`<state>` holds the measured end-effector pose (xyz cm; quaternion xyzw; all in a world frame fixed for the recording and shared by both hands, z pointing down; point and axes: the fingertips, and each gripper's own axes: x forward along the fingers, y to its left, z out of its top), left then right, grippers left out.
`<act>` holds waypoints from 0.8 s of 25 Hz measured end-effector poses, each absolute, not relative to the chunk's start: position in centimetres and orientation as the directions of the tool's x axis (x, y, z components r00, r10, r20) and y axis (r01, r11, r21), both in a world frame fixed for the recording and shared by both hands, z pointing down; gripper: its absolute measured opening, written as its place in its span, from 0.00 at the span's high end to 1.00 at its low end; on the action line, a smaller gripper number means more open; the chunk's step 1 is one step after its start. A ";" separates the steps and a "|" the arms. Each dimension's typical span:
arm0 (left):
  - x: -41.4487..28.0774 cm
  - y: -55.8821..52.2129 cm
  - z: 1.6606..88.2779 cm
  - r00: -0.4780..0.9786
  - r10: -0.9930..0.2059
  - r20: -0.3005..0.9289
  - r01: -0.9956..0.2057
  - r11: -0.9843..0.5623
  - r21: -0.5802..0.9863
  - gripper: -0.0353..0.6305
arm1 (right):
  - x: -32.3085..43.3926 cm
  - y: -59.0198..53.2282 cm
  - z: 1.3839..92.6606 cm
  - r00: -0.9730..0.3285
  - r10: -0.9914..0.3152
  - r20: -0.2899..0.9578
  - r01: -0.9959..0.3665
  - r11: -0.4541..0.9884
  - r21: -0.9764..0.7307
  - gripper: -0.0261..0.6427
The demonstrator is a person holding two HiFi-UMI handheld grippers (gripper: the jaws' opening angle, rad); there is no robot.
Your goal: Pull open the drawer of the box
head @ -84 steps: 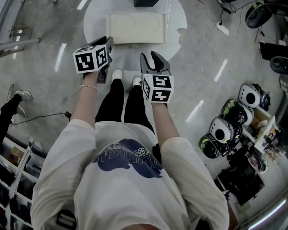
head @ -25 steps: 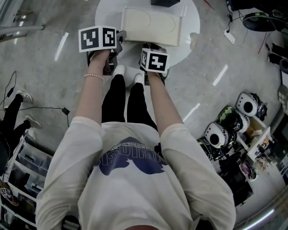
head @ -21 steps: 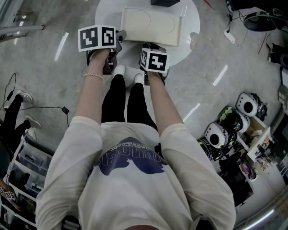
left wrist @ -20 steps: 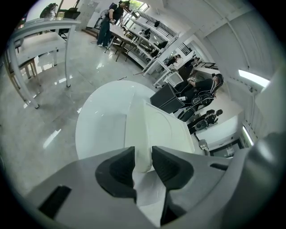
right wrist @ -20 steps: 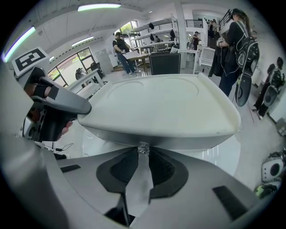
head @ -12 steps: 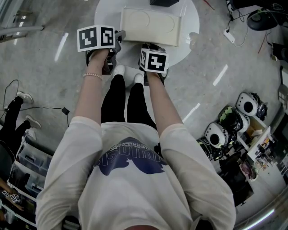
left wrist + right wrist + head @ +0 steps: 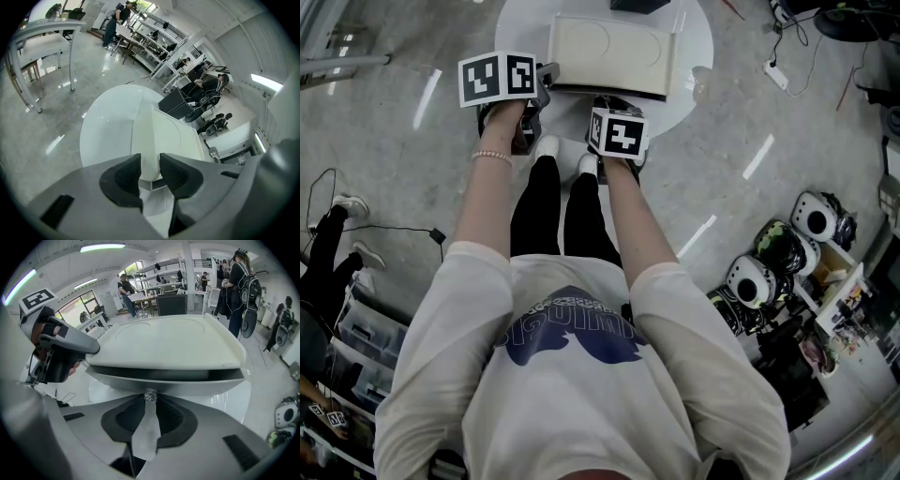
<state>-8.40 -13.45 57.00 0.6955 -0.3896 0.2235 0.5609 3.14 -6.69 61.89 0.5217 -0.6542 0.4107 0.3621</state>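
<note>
Drawer (image 7: 164,378) of the cream box (image 7: 614,52) stands out a crack, grey front jutting under the lid. White pull tab (image 7: 146,432) hangs from the middle of that front by 1 small rivet. Right gripper (image 7: 150,404) is clamped narrow on the tab, a pad on each side.

Box sits on a round white table (image 7: 698,56), long side toward the person. Left gripper (image 7: 150,161) is at the box's near left corner. Its jaws are part-open and have just eased wider, the corner in the gap between the 2 pads.

Person's 2 white shoes (image 7: 546,147) are on the grey floor (image 7: 412,187), just by the table edge.
</note>
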 end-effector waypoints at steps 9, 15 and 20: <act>-8.5 -13.3 57.3 0.593 -0.297 0.749 -0.794 -0.061 0.605 0.77 | 3.1 -5.6 62.1 -0.198 -0.380 0.904 -0.979 0.116 -0.165 0.86; -8.5 -13.4 57.2 0.594 -0.300 0.746 -0.791 -0.048 0.610 0.76 | 3.0 -5.1 62.0 -0.200 -0.379 0.904 -0.979 0.115 -0.168 0.86; -8.6 -13.4 57.4 0.595 -0.301 0.745 -0.789 -0.046 0.612 0.76 | 3.0 -5.0 62.1 -0.201 -0.378 0.904 -0.979 0.115 -0.170 0.86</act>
